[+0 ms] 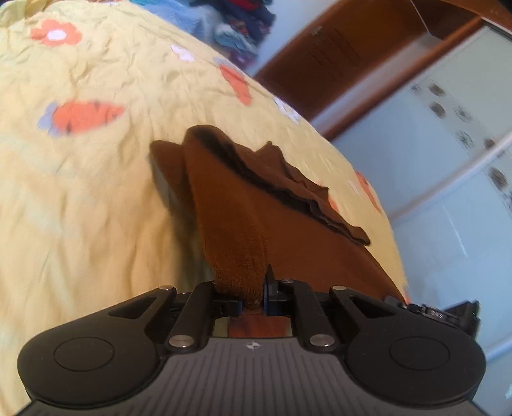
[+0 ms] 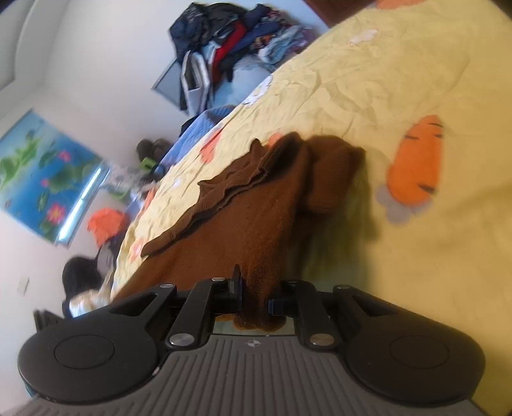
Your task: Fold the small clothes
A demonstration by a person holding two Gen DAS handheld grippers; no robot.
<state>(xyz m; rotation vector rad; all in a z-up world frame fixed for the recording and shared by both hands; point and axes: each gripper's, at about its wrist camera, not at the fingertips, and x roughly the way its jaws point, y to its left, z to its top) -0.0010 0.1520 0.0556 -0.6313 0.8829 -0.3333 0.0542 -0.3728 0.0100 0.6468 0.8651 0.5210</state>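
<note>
A small brown knit garment [image 1: 256,204] with a scalloped collar lies partly on the yellow carrot-print bedsheet [image 1: 80,192]. My left gripper [image 1: 248,294] is shut on one edge of it, the cloth bunched between the jaws and lifted. In the right wrist view the same brown garment [image 2: 256,204] stretches from the bed to my right gripper [image 2: 256,297], which is shut on another edge. The fingertips of both grippers are hidden by the cloth.
A pile of mixed clothes [image 2: 230,41] sits at the far end of the bed and also shows in the left wrist view [image 1: 243,25]. A brown wardrobe [image 1: 345,54] and pale floor [image 1: 448,192] lie beyond the bed edge. A lotus picture [image 2: 44,176] hangs on the wall.
</note>
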